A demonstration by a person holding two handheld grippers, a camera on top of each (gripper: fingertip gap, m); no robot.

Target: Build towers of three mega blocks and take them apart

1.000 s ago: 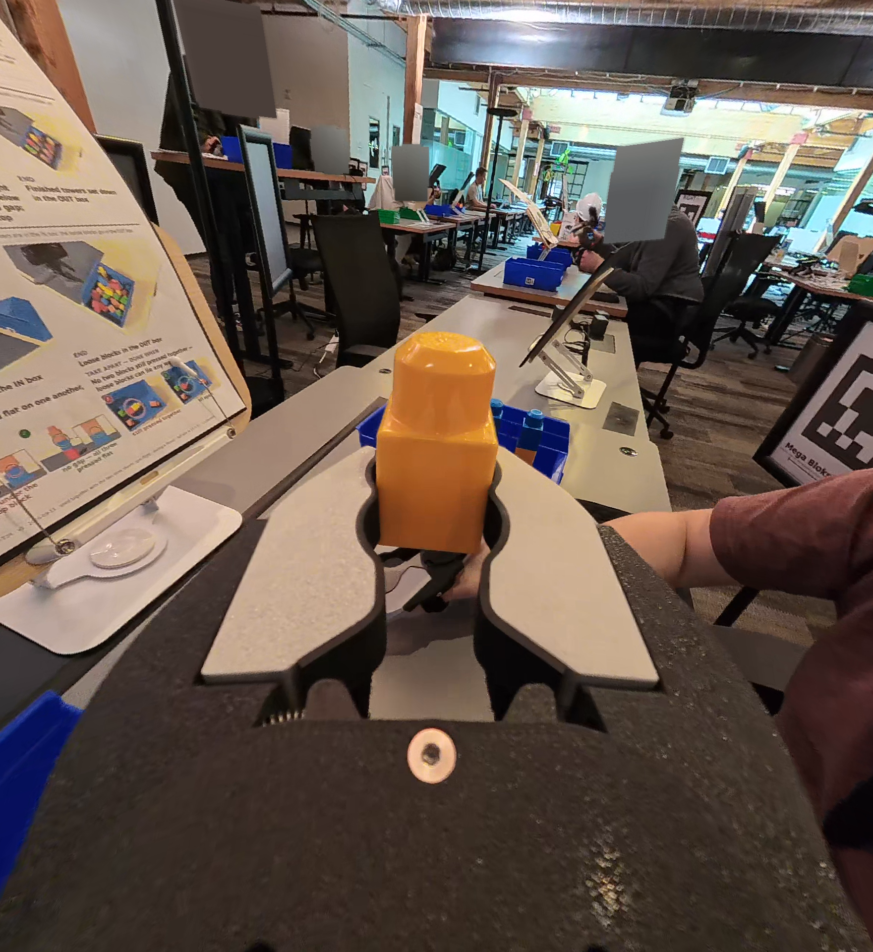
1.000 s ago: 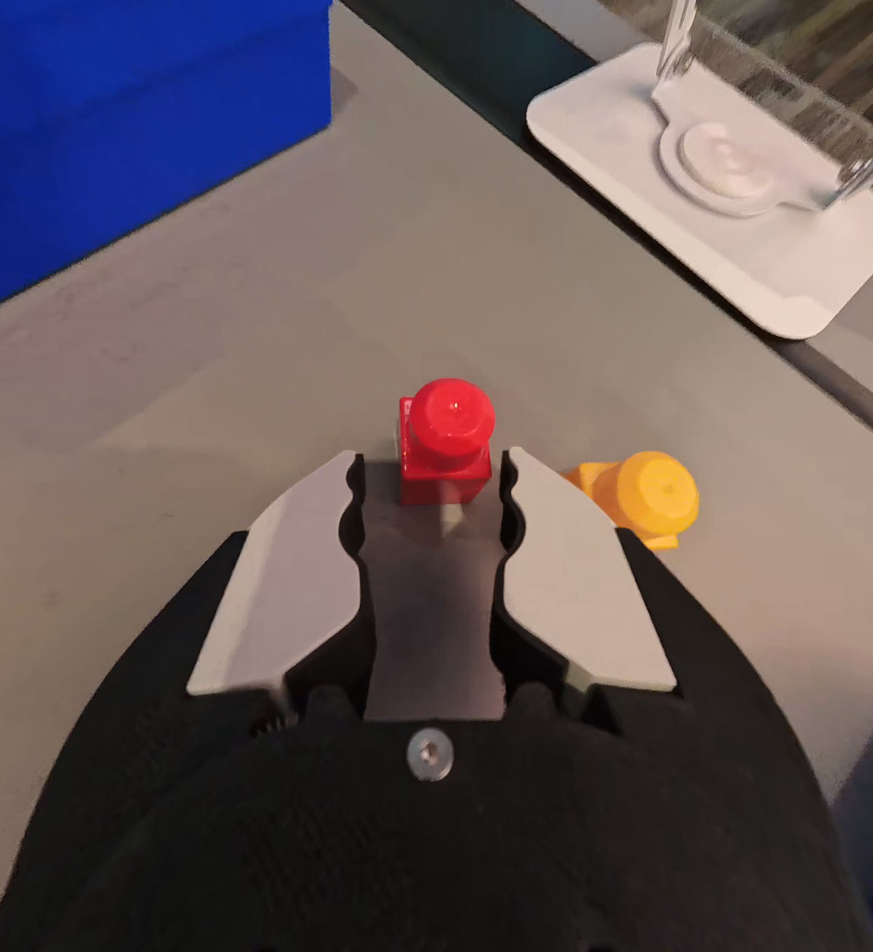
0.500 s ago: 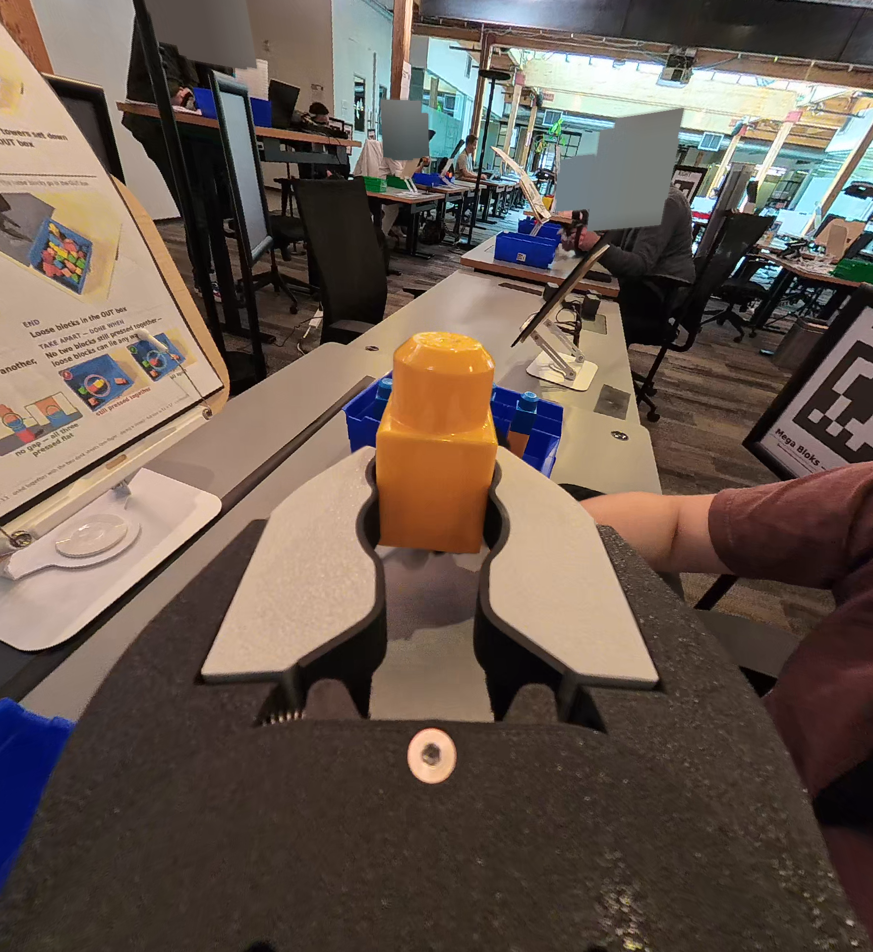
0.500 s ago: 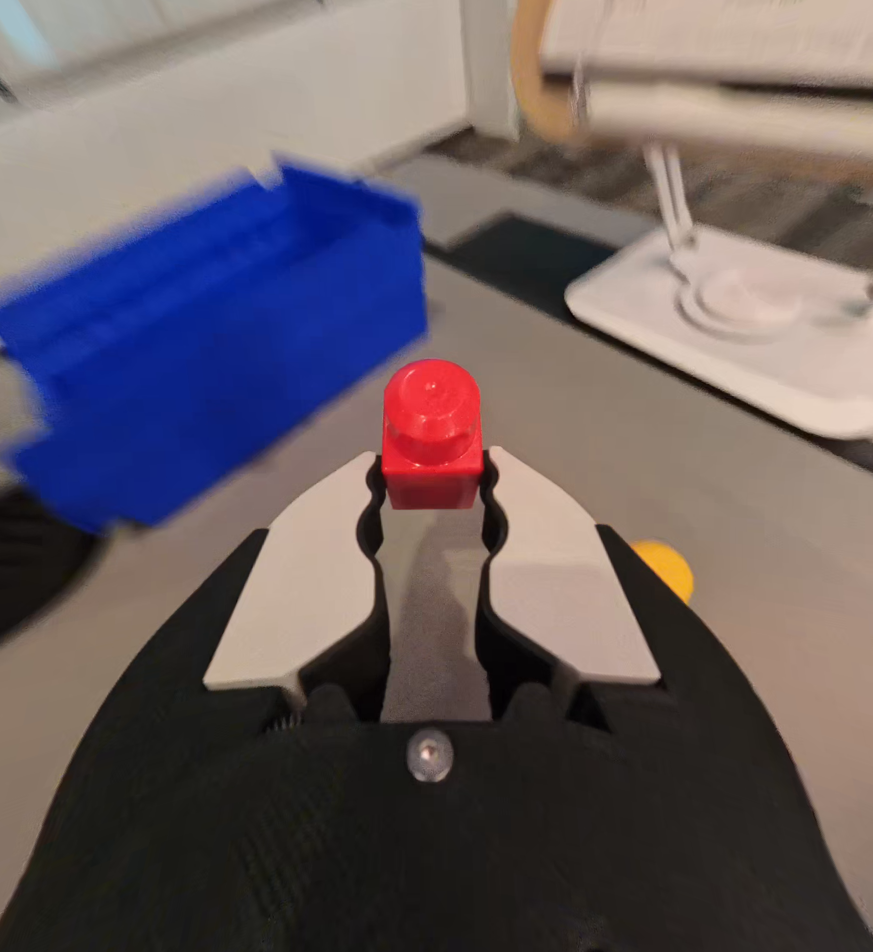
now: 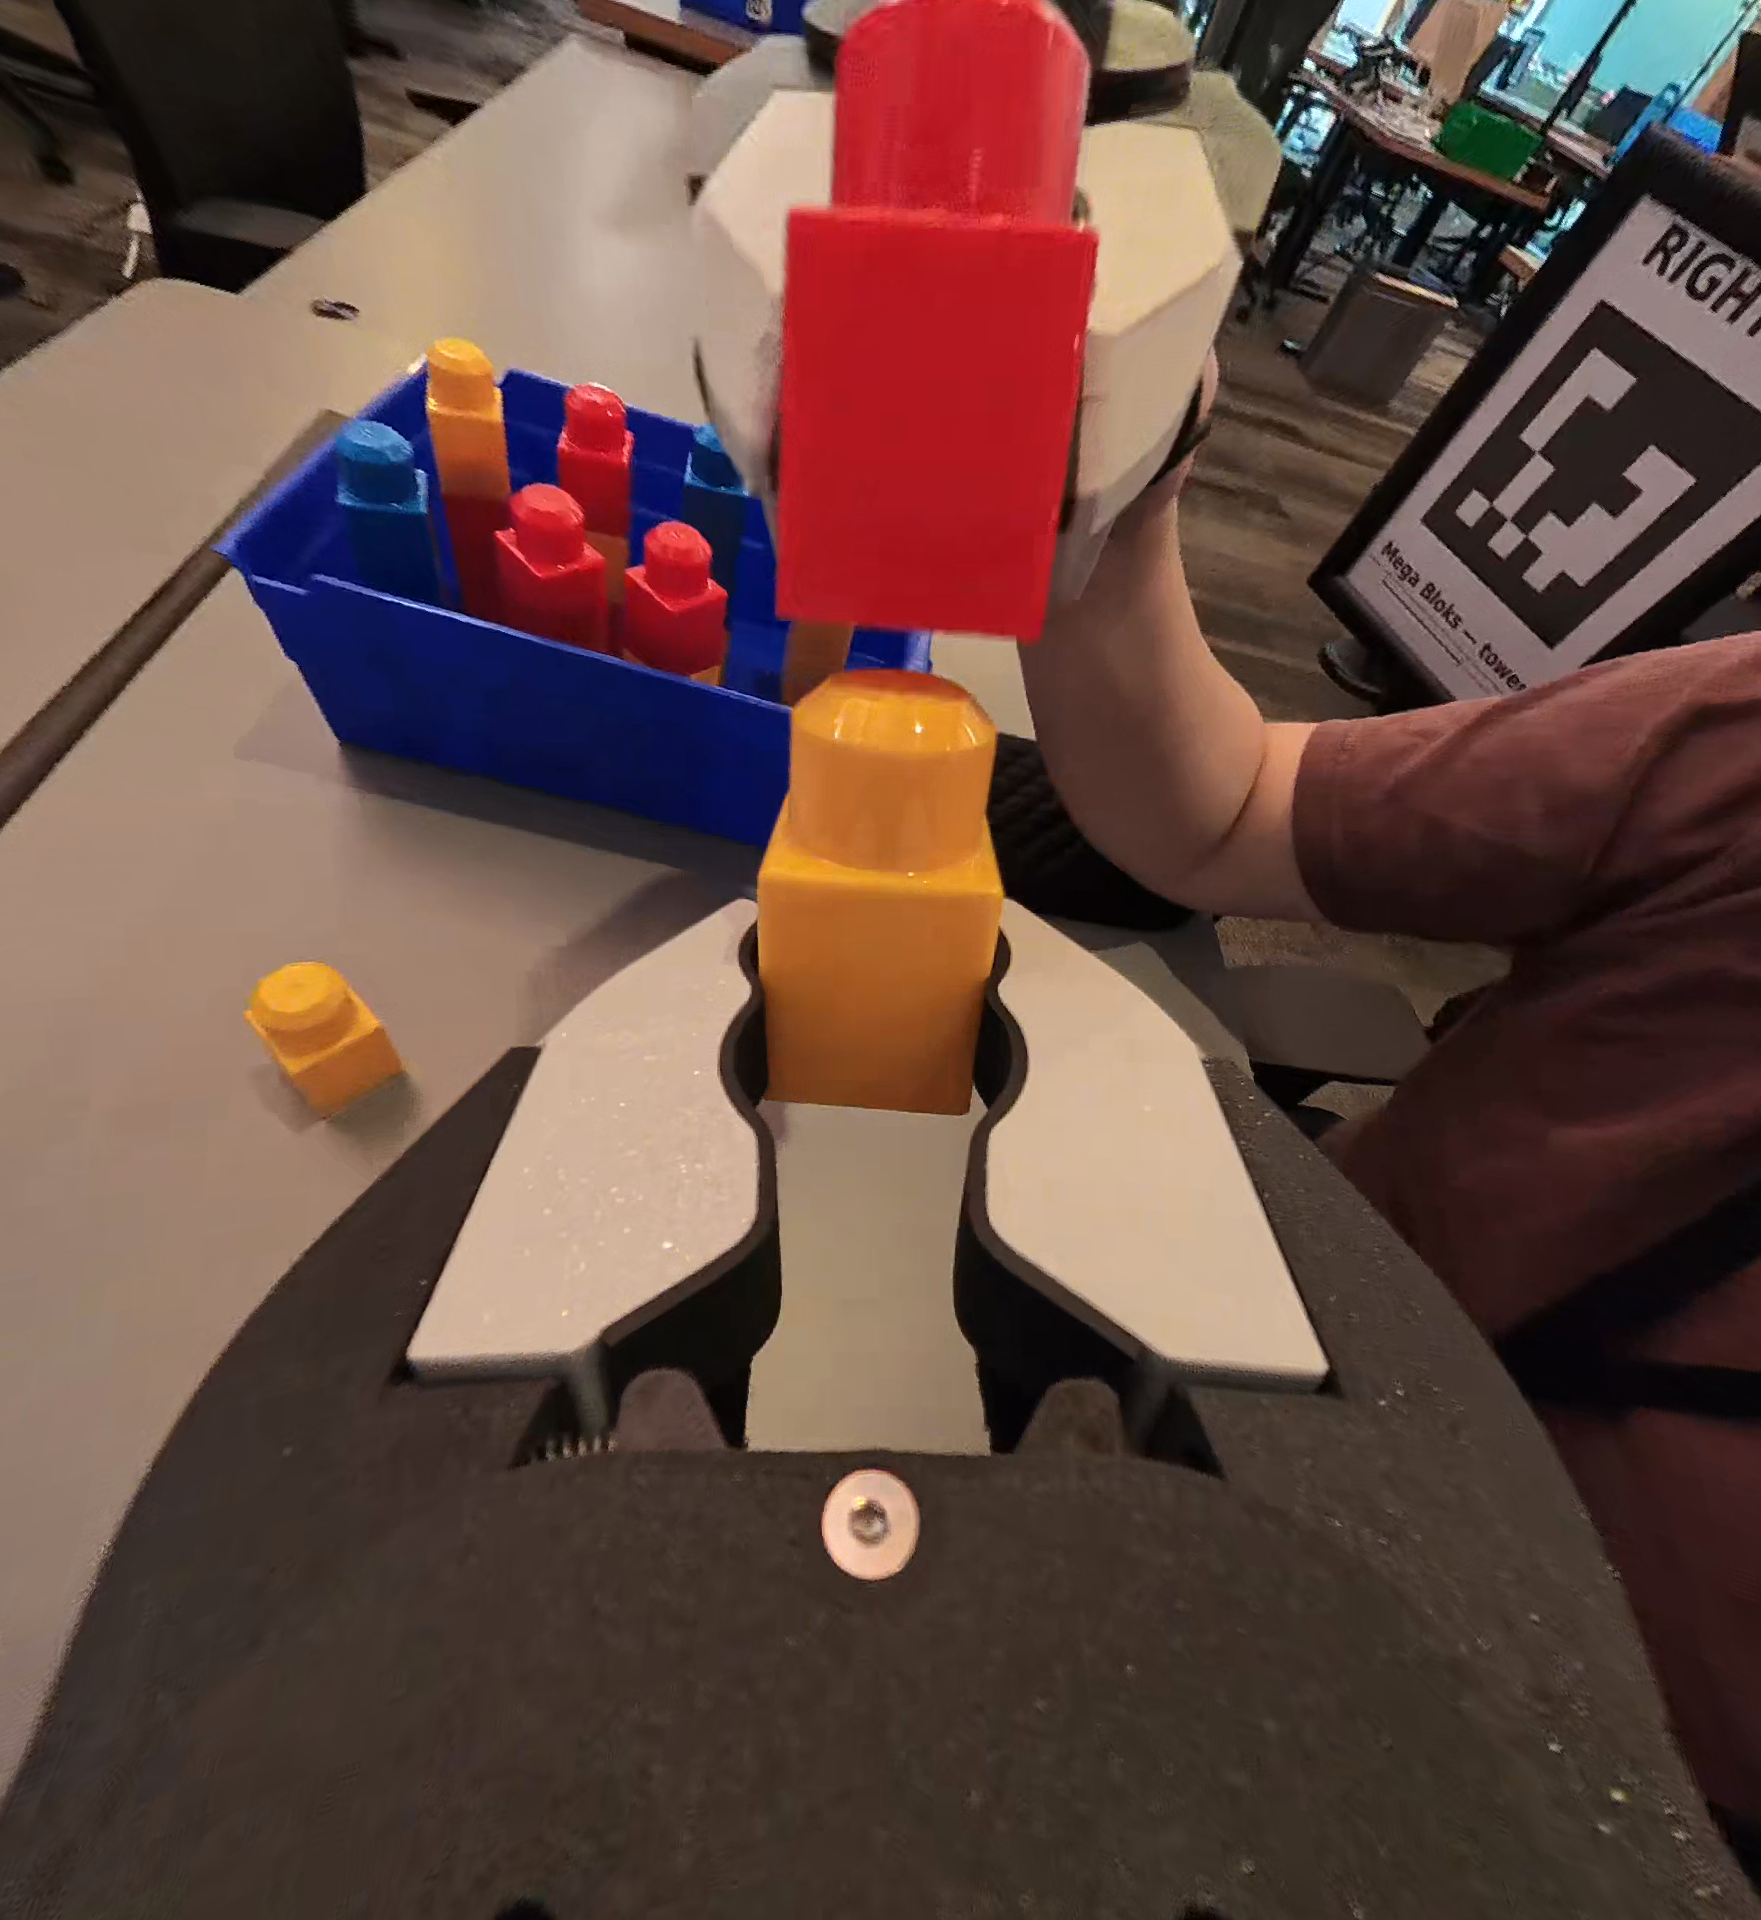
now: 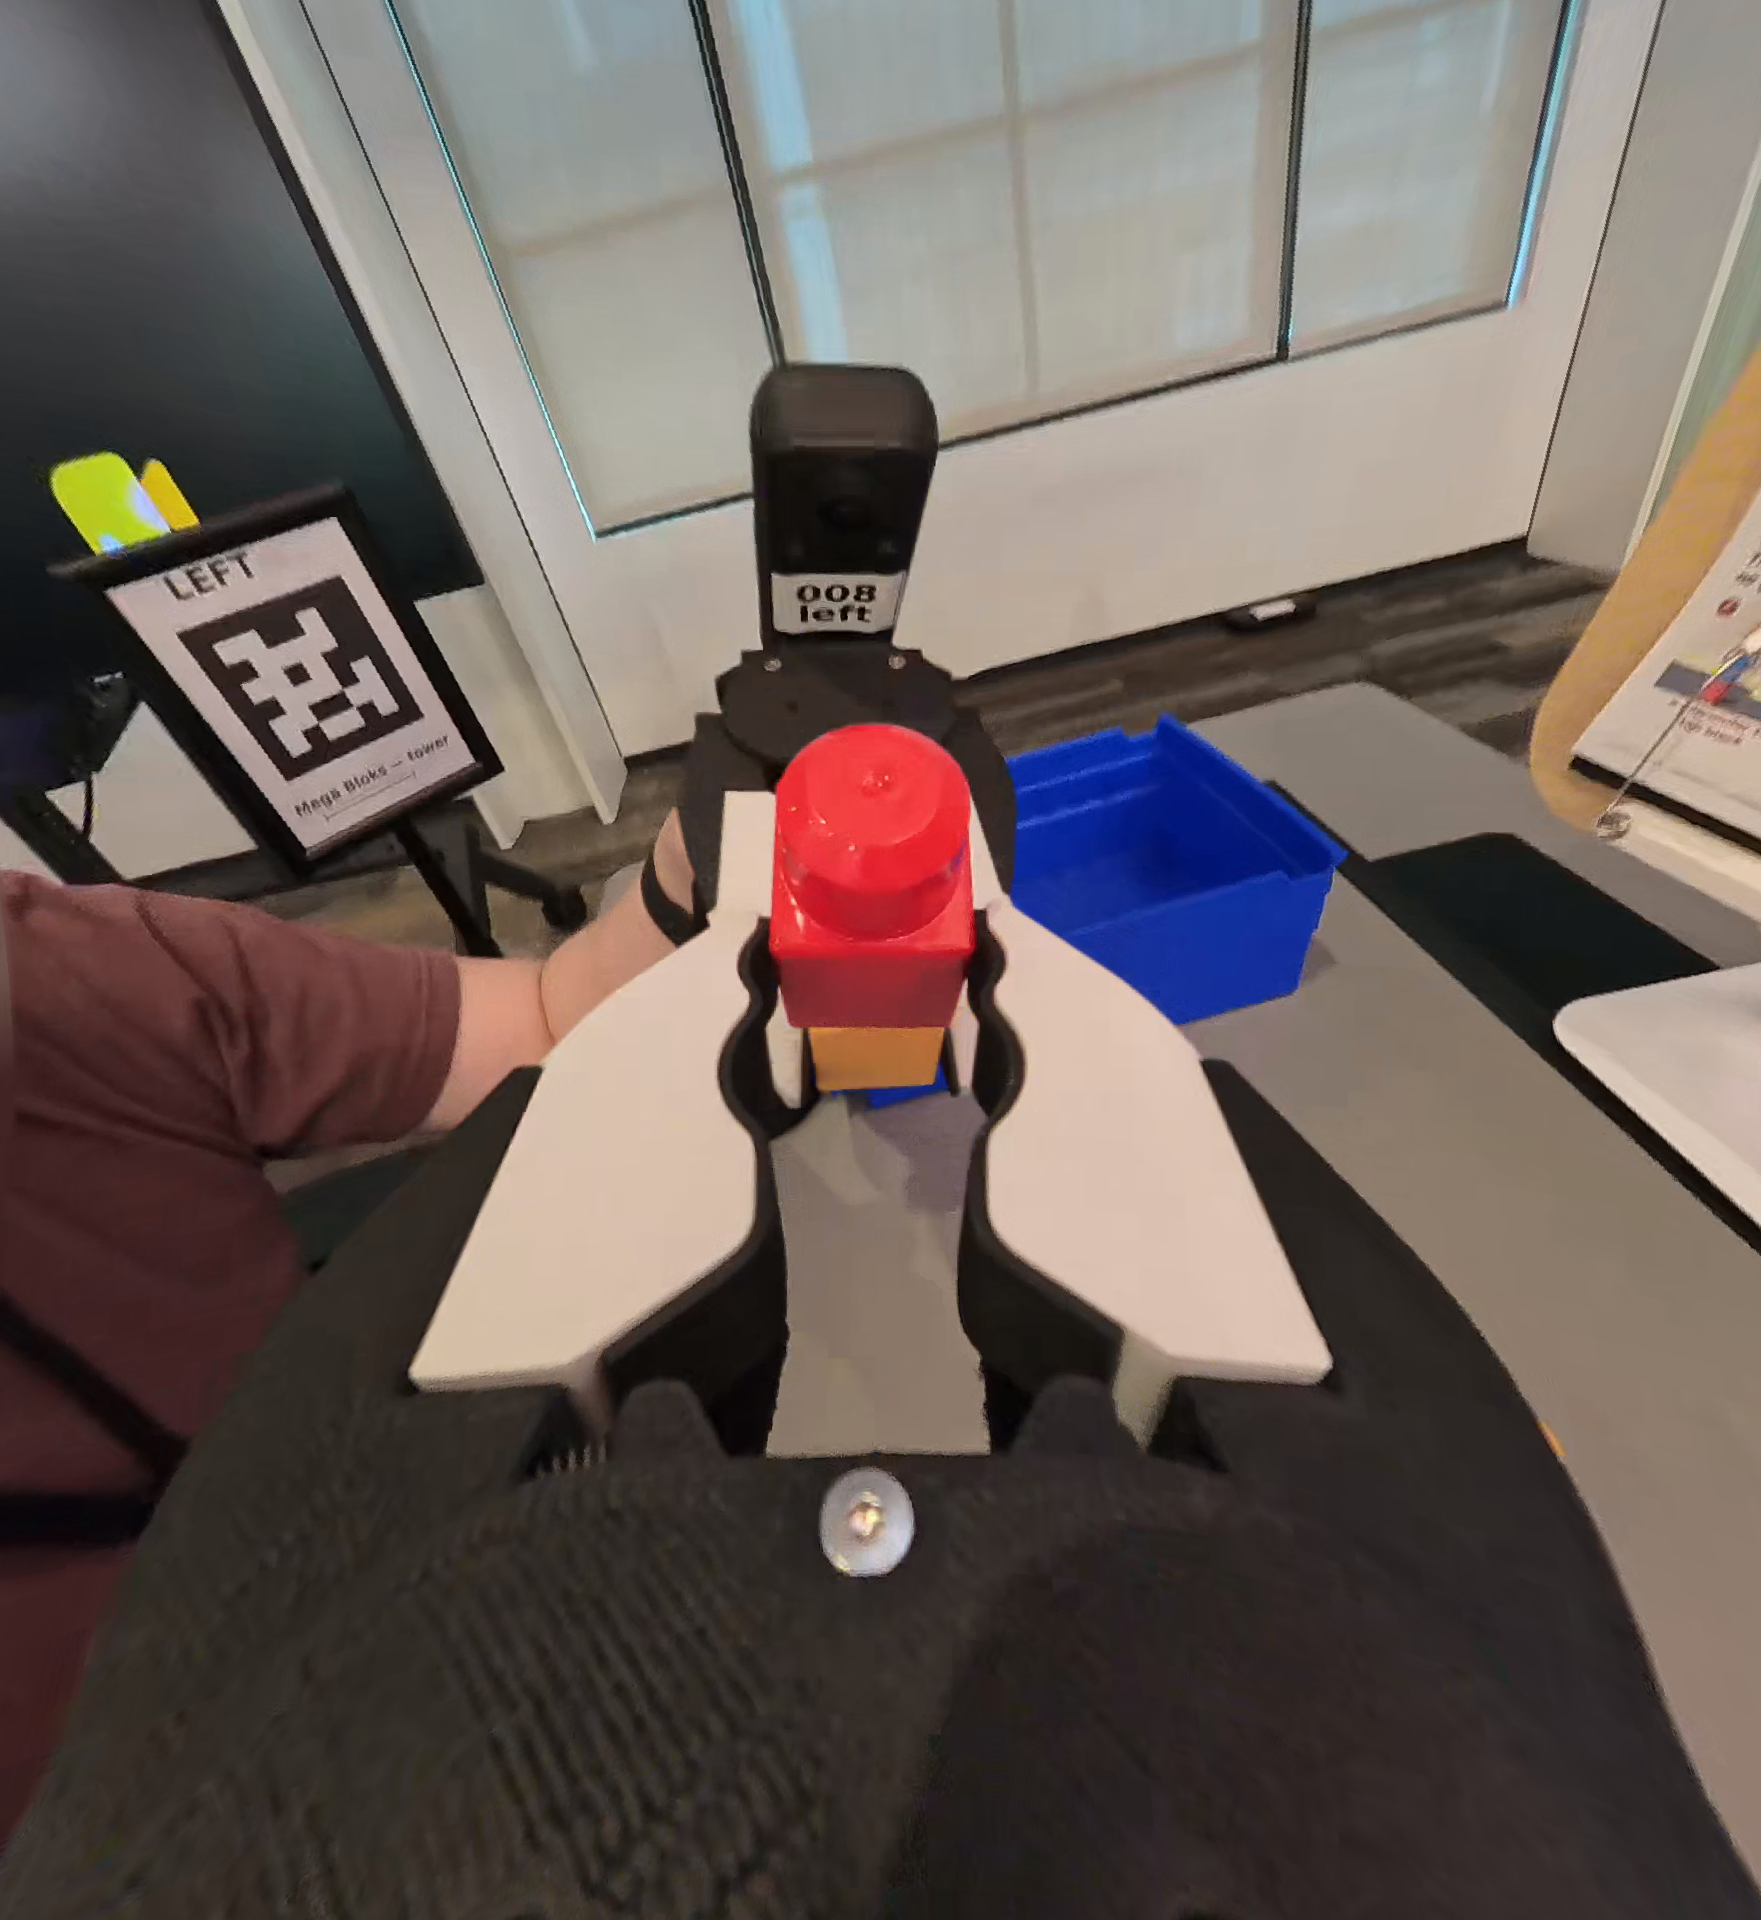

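Note:
My left gripper (image 5: 871, 997) is shut on an orange block (image 5: 876, 935), stud up. My right gripper (image 6: 865, 987) is shut on a red block (image 6: 871, 894), stud up. In the left wrist view the right gripper (image 5: 959, 312) holds the red block (image 5: 933, 416) just above the orange block's stud, with a small gap between them. In the right wrist view the orange block (image 6: 874, 1055) shows just below the red one, with the left gripper (image 6: 834, 727) behind it.
A blue bin (image 5: 502, 675) with several red, orange and blue block towers stands on the grey table (image 5: 107, 1195). A loose orange block (image 5: 320, 1034) lies at the left. An empty blue bin (image 6: 1167, 894) stands at the right. A sign stand (image 5: 1624, 457) and an instruction board (image 6: 1728, 665) flank the table. My hands' fingertips stand some 7 cm from each other.
My right gripper closed on the red block, lifted it off the table and swung it over the orange block. My left gripper tilted down towards the table, still holding the orange block.

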